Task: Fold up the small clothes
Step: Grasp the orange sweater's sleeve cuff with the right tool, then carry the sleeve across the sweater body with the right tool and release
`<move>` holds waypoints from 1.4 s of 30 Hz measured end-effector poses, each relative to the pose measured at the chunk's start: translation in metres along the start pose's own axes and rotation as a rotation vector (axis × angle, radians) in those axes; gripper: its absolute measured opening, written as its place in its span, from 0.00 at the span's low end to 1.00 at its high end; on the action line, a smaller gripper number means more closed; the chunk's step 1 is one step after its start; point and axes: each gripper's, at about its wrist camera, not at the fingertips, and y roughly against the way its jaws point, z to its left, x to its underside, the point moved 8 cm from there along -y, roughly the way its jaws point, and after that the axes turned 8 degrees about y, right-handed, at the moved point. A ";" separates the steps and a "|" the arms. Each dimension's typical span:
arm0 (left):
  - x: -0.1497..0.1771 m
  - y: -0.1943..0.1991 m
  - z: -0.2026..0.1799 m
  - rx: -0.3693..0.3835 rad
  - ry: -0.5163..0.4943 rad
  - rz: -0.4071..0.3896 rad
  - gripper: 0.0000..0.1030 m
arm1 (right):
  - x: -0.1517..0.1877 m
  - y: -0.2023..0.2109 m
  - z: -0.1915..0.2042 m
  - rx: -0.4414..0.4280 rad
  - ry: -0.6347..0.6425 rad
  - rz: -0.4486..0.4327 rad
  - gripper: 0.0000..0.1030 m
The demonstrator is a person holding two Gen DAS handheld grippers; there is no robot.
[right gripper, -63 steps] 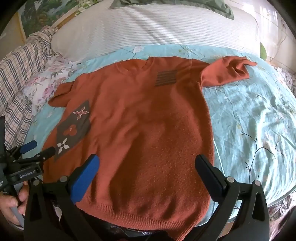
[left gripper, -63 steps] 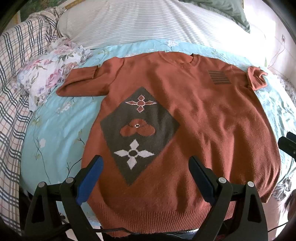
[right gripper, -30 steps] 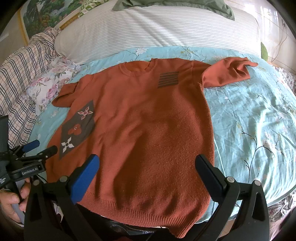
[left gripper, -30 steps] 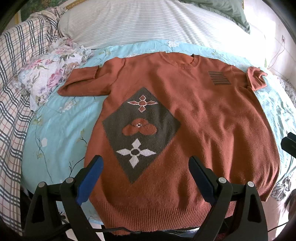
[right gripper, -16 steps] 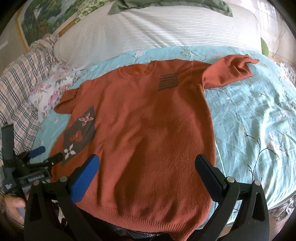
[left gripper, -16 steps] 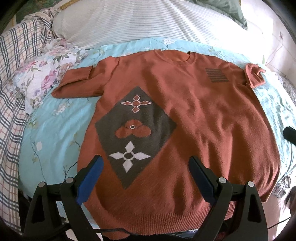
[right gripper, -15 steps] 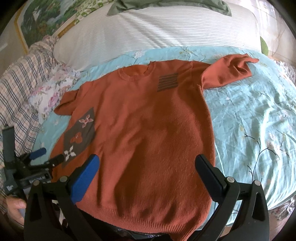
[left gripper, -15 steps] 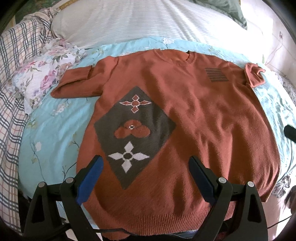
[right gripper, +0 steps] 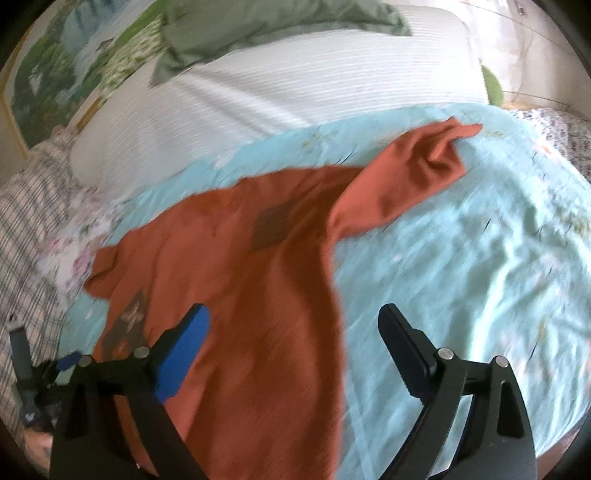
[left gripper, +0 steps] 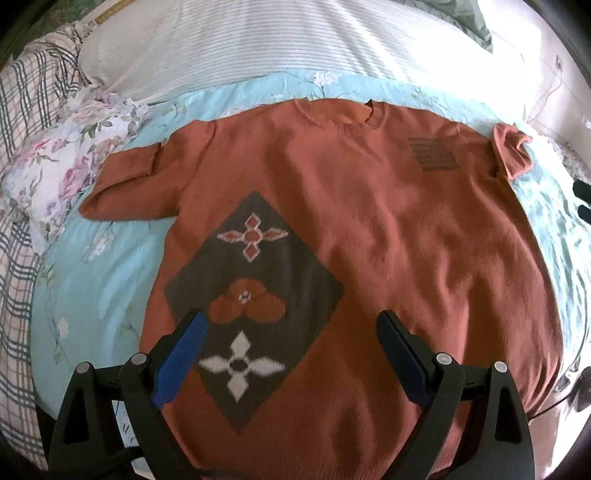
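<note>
A rust-orange sweater (left gripper: 369, 221) lies flat, front up, on a light-blue floral sheet (left gripper: 85, 280). It has a dark diamond motif (left gripper: 255, 291) low on its front and a dark striped patch (left gripper: 432, 153) on the chest. My left gripper (left gripper: 291, 332) hovers open over the motif, touching nothing. In the blurred right wrist view, my right gripper (right gripper: 293, 325) hangs over the sweater's (right gripper: 240, 280) side edge. Its jaws are closing, with nothing pressed between the pads. The right sleeve (right gripper: 406, 177) stretches away ahead of it. The left sleeve (left gripper: 125, 184) lies out to the side.
A white striped pillow (left gripper: 277, 44) runs across the back of the bed. A plaid blanket (left gripper: 18, 258) and a floral cloth (left gripper: 62, 166) lie at the left. A green cloth (right gripper: 258, 26) sits on the pillow. The bed's front edge is just below both grippers.
The right wrist view has swung right and forward, so the sweater's right edge and sleeve now fill it; its jaws stand slightly narrower. The left gripper has moved forward over the motif.
</note>
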 end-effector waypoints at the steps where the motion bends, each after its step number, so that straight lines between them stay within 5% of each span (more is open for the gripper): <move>1: -0.004 -0.002 -0.001 0.003 0.000 0.001 0.91 | -0.009 -0.002 -0.008 0.000 -0.010 -0.012 0.84; 5: -0.022 -0.013 -0.005 0.006 -0.005 0.008 0.91 | -0.052 -0.015 -0.041 0.014 -0.052 -0.030 0.81; 12: -0.037 -0.037 -0.011 0.008 -0.001 0.048 0.91 | -0.141 -0.069 -0.132 0.102 -0.191 -0.052 0.58; 22: -0.060 -0.086 -0.021 0.005 0.034 0.128 0.91 | -0.237 -0.165 -0.250 0.302 -0.280 -0.012 0.56; 25: -0.064 -0.101 -0.027 0.012 0.043 0.157 0.91 | -0.235 -0.196 -0.275 0.370 -0.284 0.090 0.56; 26: -0.066 -0.107 -0.029 0.016 0.044 0.165 0.91 | -0.228 -0.208 -0.281 0.367 -0.282 0.137 0.52; 29: -0.067 -0.114 -0.032 0.027 0.045 0.179 0.91 | -0.222 -0.213 -0.288 0.442 -0.227 0.152 0.15; 30: -0.068 -0.115 -0.032 0.032 0.044 0.179 0.91 | -0.222 -0.208 -0.287 0.429 -0.231 0.130 0.06; 34: -0.067 -0.114 -0.033 0.043 0.036 0.171 0.91 | -0.219 -0.182 -0.256 0.252 -0.239 0.019 0.05; 42: -0.064 -0.084 -0.025 0.076 0.050 0.108 0.91 | -0.212 -0.136 -0.111 -0.078 -0.113 -0.067 0.05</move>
